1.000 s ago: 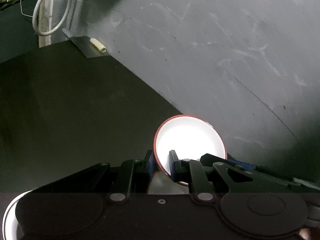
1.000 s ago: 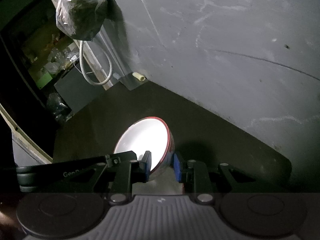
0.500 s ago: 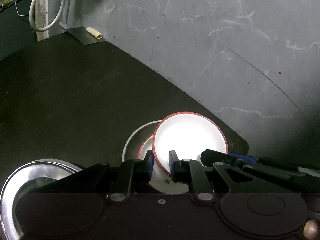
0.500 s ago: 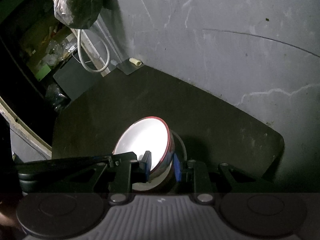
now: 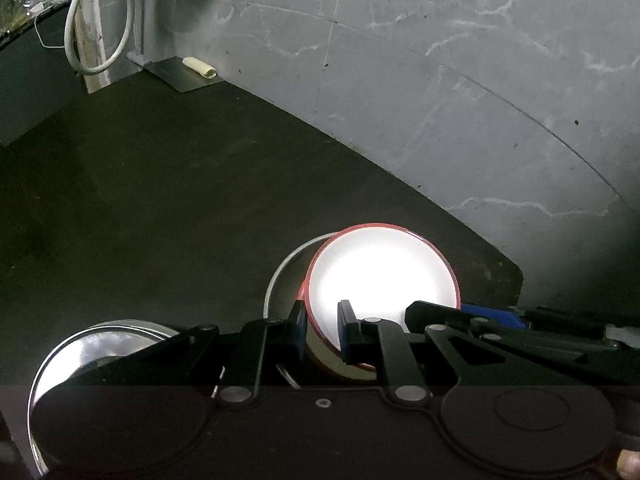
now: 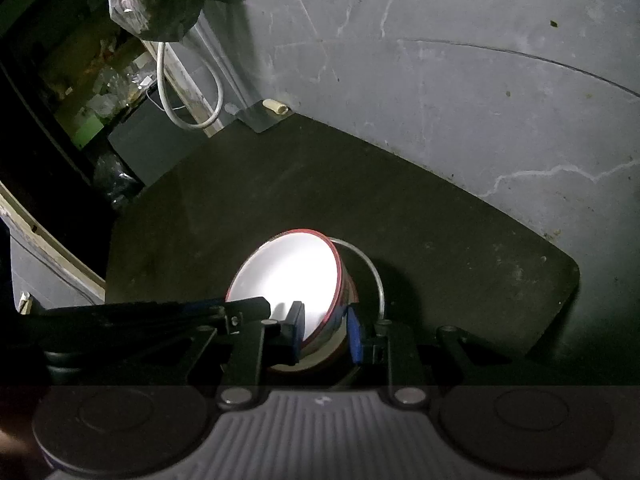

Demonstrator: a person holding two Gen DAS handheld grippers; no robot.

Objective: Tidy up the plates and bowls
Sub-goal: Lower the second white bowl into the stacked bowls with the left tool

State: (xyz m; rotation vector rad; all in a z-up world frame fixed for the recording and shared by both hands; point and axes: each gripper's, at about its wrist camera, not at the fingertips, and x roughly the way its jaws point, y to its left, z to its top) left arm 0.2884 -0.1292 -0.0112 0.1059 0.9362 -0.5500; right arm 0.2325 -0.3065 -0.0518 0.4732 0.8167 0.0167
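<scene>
**Two grippers, one bowl, both clamped on its rim**

Both grippers pinch the same red-rimmed white bowl (image 5: 382, 276) from opposite sides. Left gripper (image 5: 322, 330) has its blue pads across the near rim, one pad inside, one outside, closed tight on the wall. Right gripper (image 6: 325, 332) does the same on its side of the rim, w/ the left tool's black linkage crossing the left of its view. No gap shows btwn pads and rim in either view.

Bowl sits tilted, mouth facing up and a bit toward the left view, over a metal plate (image 5: 280, 272) whose thin silver edge curves out from behind it. It looks nested in or just above another red-rimmed bowl underneath, but whether it touches I can't tell; glare blows out the inside. All this is on a dark mat (image 5: 160, 200) on a grey marbled floor (image 5: 440, 100). A second shiny metal plate (image 5: 96, 340) lies at lower left, near but apart.

Handling, my guess: bowl is stiff, hard, prob. ceramic or melamine, glossy so slick under the pads. Light enough for a rim pinch, but a rim grip lets it swing, so two opposite holds make sense. Could chip if dropped onto metal. Best hold is the rim wall, pad each side, as now. Lower it level and let go one side at a time.
</scene>
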